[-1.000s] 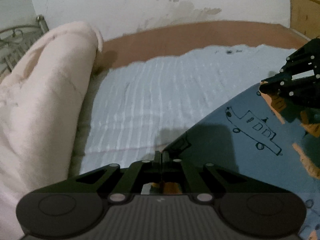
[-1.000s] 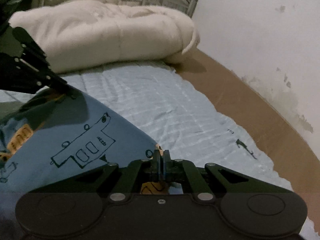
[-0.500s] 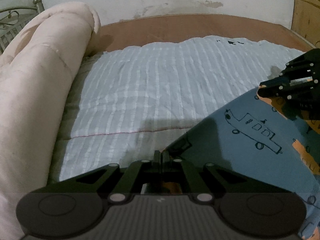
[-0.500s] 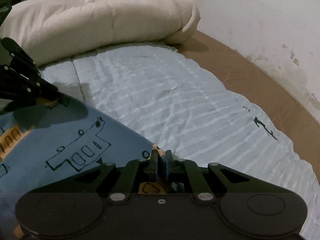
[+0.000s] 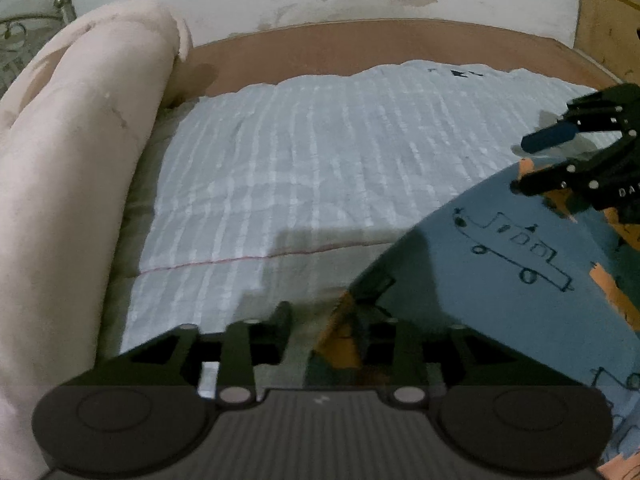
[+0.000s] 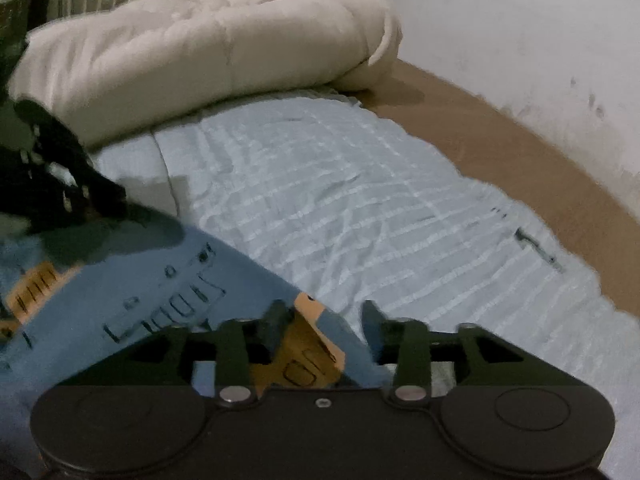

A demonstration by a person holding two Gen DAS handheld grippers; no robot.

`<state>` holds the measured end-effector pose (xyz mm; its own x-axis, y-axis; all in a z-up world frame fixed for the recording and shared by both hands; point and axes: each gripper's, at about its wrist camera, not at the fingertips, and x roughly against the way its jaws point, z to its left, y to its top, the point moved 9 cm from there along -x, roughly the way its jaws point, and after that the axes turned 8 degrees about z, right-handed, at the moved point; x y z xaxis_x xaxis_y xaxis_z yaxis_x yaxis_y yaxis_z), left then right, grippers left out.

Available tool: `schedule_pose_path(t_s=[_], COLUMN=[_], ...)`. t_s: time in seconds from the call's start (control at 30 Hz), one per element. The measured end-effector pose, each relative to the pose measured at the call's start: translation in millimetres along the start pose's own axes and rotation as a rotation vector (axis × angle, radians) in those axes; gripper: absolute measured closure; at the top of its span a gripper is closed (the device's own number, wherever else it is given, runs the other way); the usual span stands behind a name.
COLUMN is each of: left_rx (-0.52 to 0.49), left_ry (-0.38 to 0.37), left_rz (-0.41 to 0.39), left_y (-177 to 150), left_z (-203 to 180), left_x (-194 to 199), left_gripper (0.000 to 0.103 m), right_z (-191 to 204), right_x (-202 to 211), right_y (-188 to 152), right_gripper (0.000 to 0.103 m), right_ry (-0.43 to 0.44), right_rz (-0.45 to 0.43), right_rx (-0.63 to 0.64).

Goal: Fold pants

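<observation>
The blue pants (image 5: 500,280), printed with line-drawn airplanes and orange patches, lie on the pale striped bed cover (image 5: 320,168), at about 4 o'clock in the left wrist view. One fold seems laid down; more folds are probably left. The left gripper (image 5: 324,320) is opening, an orange corner between its jaws. The right gripper (image 6: 326,320) is opening too, and the cloth edge is no longer pinched. A rolled cream comforter (image 6: 200,52) lies at 11 o'clock. No containers are visible.

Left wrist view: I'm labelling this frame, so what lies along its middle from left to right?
Rolled cream-pink comforter → pale blue ribbed bedsheet → blue pants with aeroplane drawings → black right gripper, its jaws opening.
</observation>
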<state>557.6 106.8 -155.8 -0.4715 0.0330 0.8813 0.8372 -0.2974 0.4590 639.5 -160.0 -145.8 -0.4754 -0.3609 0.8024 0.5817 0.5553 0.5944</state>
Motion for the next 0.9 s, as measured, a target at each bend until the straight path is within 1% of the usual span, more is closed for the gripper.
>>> schedule_pose_path(t_s=[0.07,0.13,0.17,0.2,0.23,0.3,0.33,0.47,0.63,0.77,0.9], left_rx=[0.025,0.041,0.052,0.063,0.059,0.036,0.026,0.006,-0.007,-0.056,-0.101], left_ry=[-0.035,-0.063,-0.085,-0.102,-0.096,-0.064,-0.053,-0.023,-0.003,0.014,0.024], left_rz=[0.015,0.025,0.028,0.031,0.029,0.019,0.008,-0.059,-0.164,-0.241,-0.304], left_y=[-1.0,-2.4,-2.6,-2.7,-2.6,-2.6,-2.5,-1.5,-8.1,-25.7,-54.2], left_z=[3.6,4.7,3.9,2.3,0.9,-2.2,-4.0,-7.5,-18.3,-39.3,-64.8], left_x=[-3.4,-4.8,-4.8,-4.0,-2.6,2.2,6.8,33.2,80.6,120.3,158.7], left_gripper=[0.066,0.085,0.098,0.103,0.103,0.103,0.103,0.103,0.103,0.103,0.103], right_z=[0.1,4.8,7.6,10.6,13.3,17.4,18.8,24.8,31.9,47.8,69.4], right_x=[-3.4,-9.4,-13.0,-16.8,-19.5,-19.9,-17.6,3.1,50.5,95.9,141.2], right_y=[1.7,1.2,0.2,-0.7,-1.2,-0.4,0.0,1.0,-3.8,-17.0,-39.7], right_gripper=[0.049,0.050,0.050,0.058,0.075,0.095,0.099,0.102,0.103,0.103,0.103], right_ry=[0.034,0.045,0.051,0.053,0.053,0.062,0.064,0.036,-0.013,-0.053,-0.091], right_rz=[0.001,0.018,0.028,0.039,0.047,0.047,0.043,0.002,-0.090,-0.149,-0.197], right_rx=[-0.022,-0.022,-0.019,-0.014,-0.008,-0.008,-0.006,0.021,0.035,0.059,0.083])
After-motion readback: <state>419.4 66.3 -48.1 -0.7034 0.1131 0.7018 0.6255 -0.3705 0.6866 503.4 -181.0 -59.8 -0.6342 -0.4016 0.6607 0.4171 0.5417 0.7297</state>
